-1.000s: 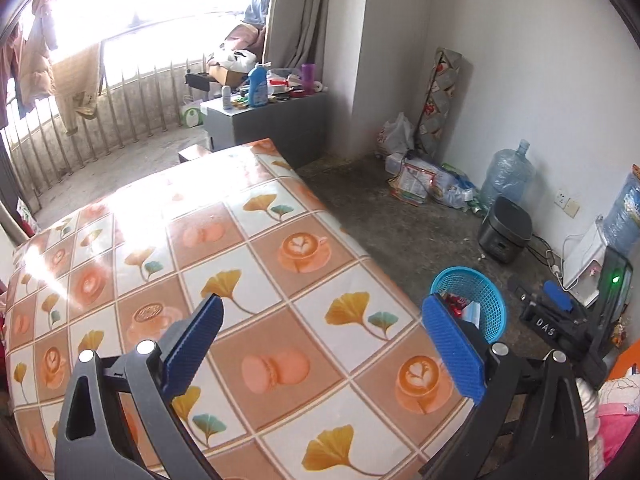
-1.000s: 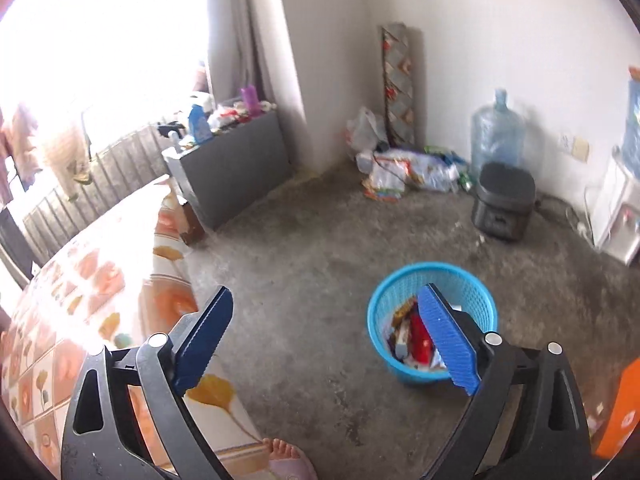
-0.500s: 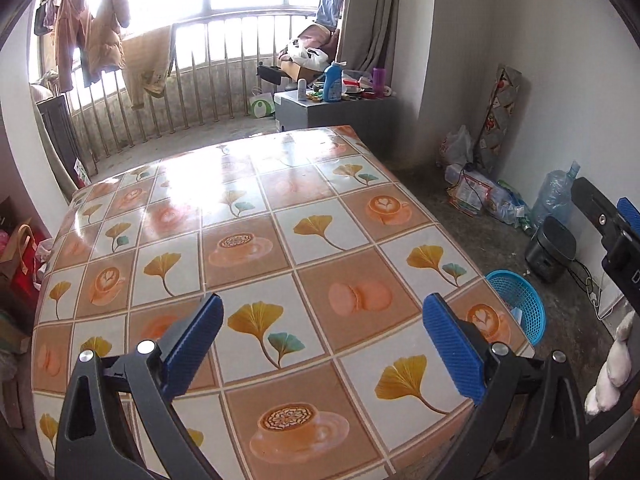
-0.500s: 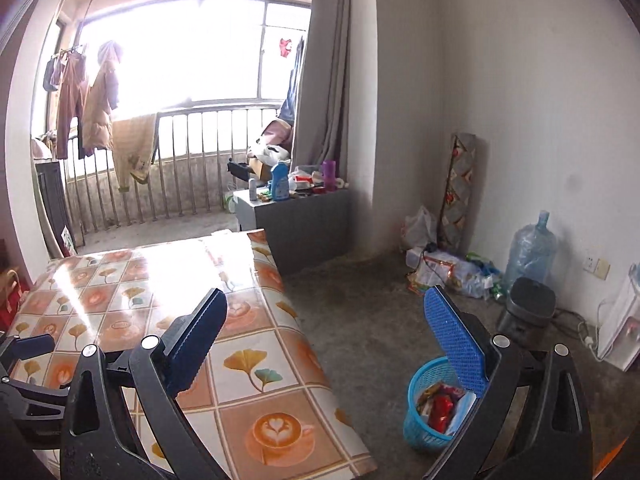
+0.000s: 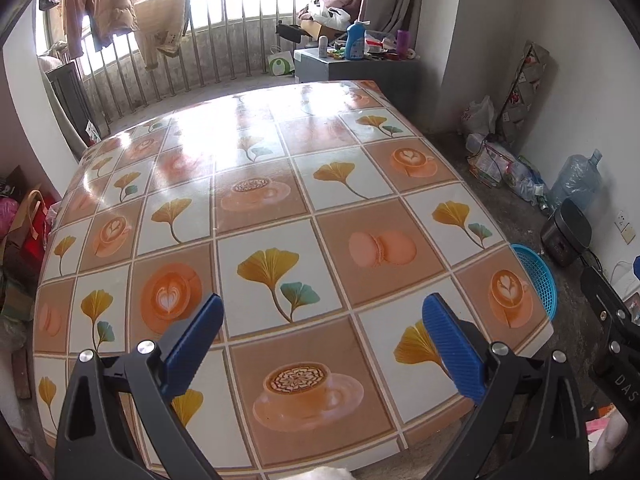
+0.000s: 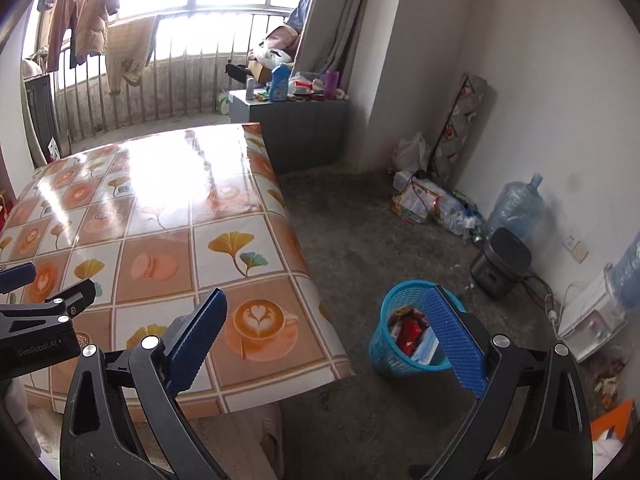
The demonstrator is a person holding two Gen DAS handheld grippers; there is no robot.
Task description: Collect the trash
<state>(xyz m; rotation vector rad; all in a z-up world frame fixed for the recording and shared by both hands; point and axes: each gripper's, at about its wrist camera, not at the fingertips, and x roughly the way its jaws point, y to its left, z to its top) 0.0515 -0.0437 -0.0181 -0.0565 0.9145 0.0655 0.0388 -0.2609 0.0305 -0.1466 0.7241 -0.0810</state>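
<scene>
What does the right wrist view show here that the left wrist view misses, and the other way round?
Only the right wrist view looks into the blue basket, showing wrappers inside, and catches the left claw at its edge. Only the left wrist view shows the whole tablecloth and the bags beside it. Both show the table, basket, water jug and grey cabinet.

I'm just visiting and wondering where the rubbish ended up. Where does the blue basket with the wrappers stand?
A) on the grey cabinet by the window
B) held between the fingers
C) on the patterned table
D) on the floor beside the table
D: the blue basket stands on the concrete floor, past the edge of the table, with wrappers inside.
</scene>
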